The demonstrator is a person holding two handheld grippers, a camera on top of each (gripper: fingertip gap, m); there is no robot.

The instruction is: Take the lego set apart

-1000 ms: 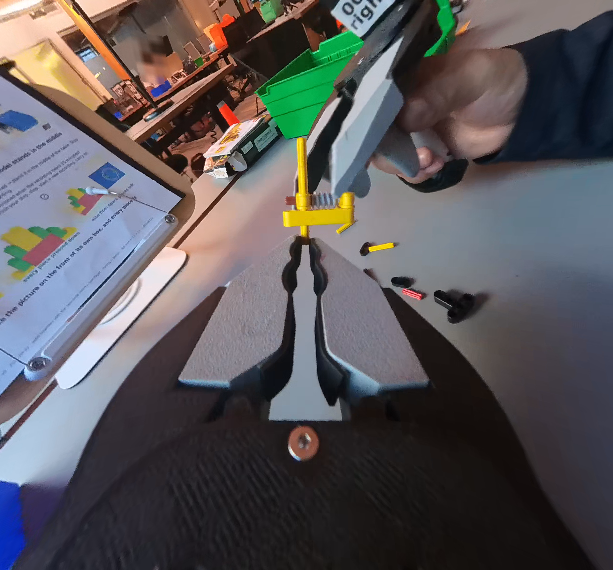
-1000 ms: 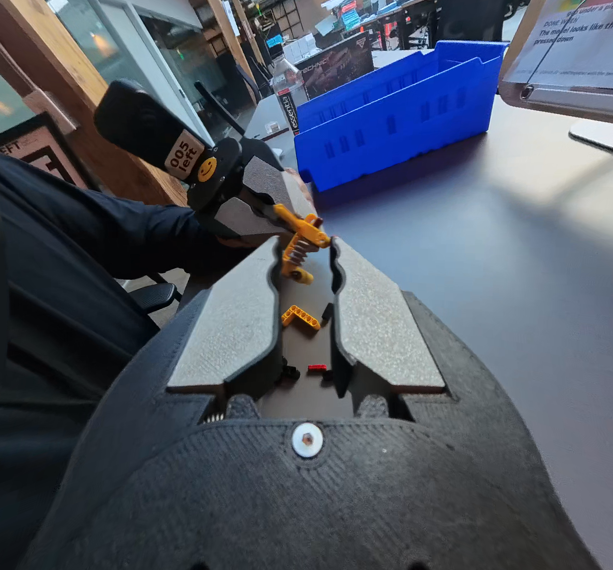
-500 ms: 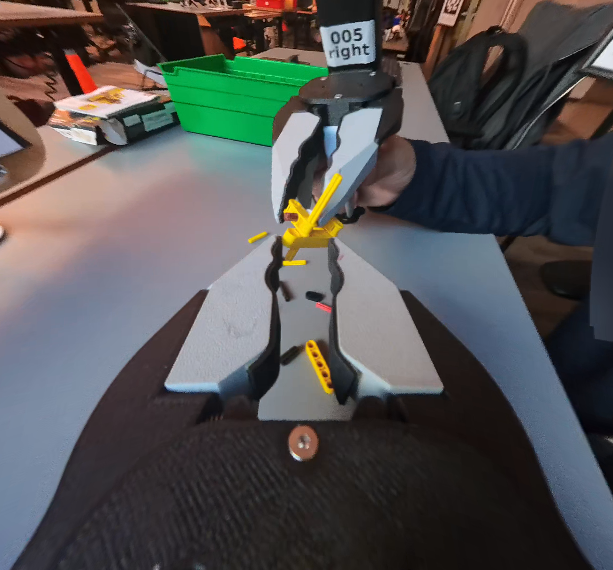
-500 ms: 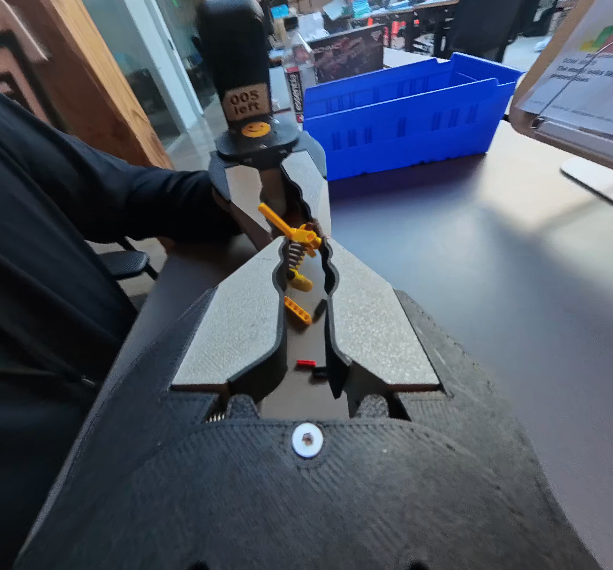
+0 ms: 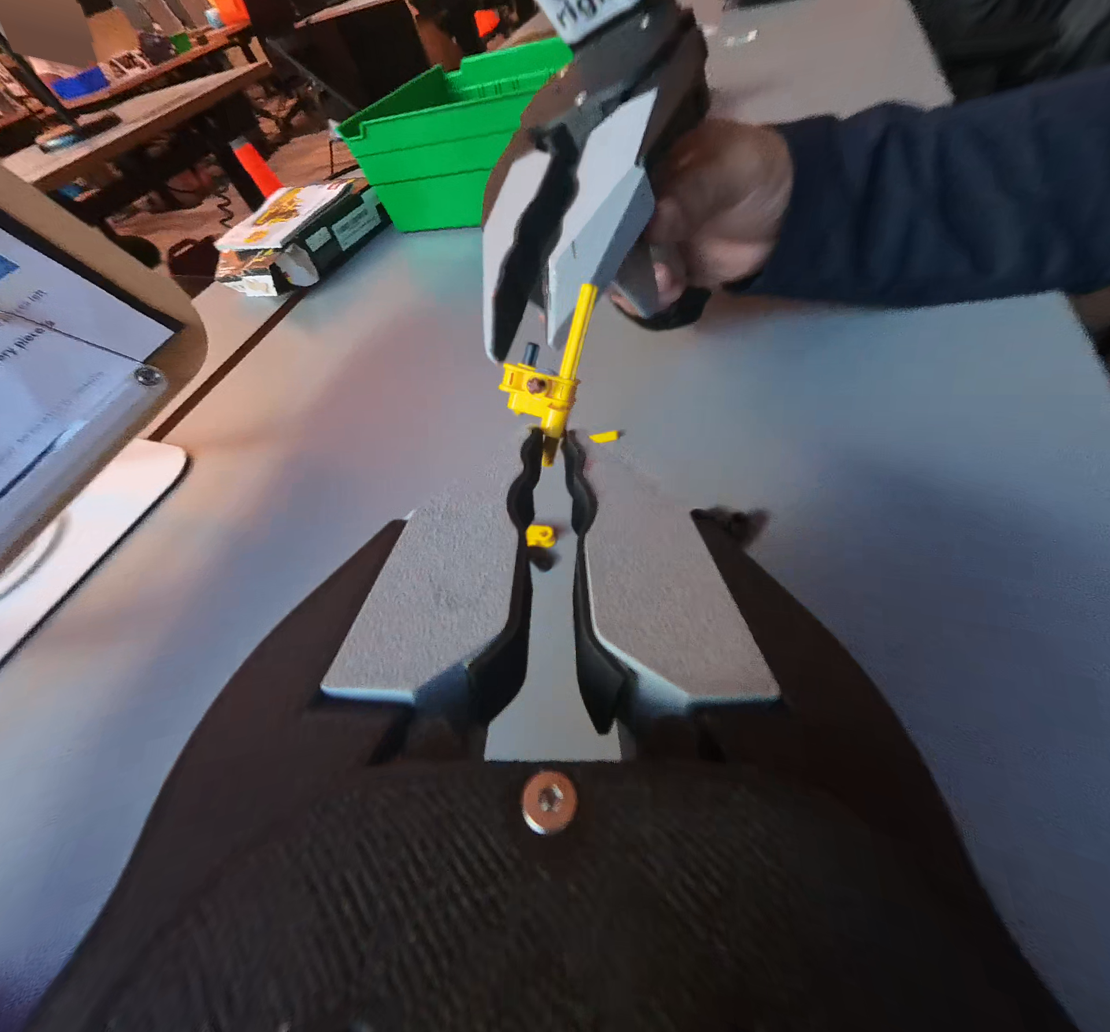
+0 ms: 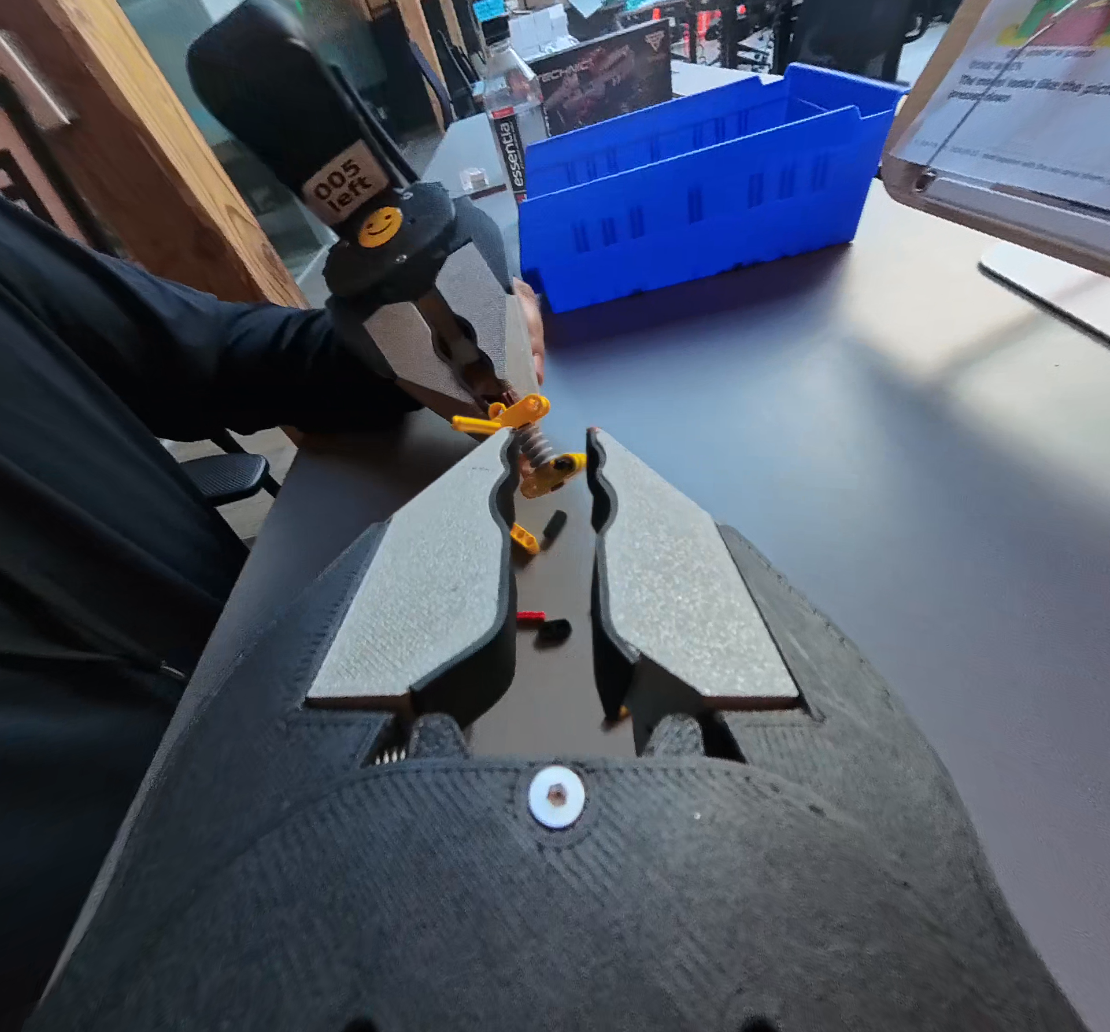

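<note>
Left gripper [image 5: 548, 443]: your fingers are nearly closed and pinch the lower stub of the yellow lego assembly [image 5: 540, 393] at their very tips.
Right gripper [image 6: 549, 443]: your fingers stand apart with a clear gap; the assembly's spring end sits between the tips, but whether either finger touches it, you cannot tell from these views.
Right gripper from the left wrist view [image 5: 516, 336]: it comes down from above, fingers spread, one tip just beside the assembly's yellow block.
Lego assembly: held in the air above the table [image 5: 841, 462], a long yellow axle [image 5: 576, 330] sticking up out of it and a grey spring [image 6: 536, 446] between two yellow ends.
Loose parts under your right gripper: a short yellow beam [image 6: 524, 539], a black pin [image 6: 554, 524], a red pin [image 6: 530, 616] and another black piece [image 6: 555, 629], all lying on the table.
Loose parts near your left gripper: a small yellow piece [image 5: 539, 536] between the fingers, a yellow pin [image 5: 603, 436] just past the tips.
Farther out: a green bin [image 5: 444, 162] beyond your right gripper, a blue bin [image 6: 691, 204] beyond your left one.
</note>
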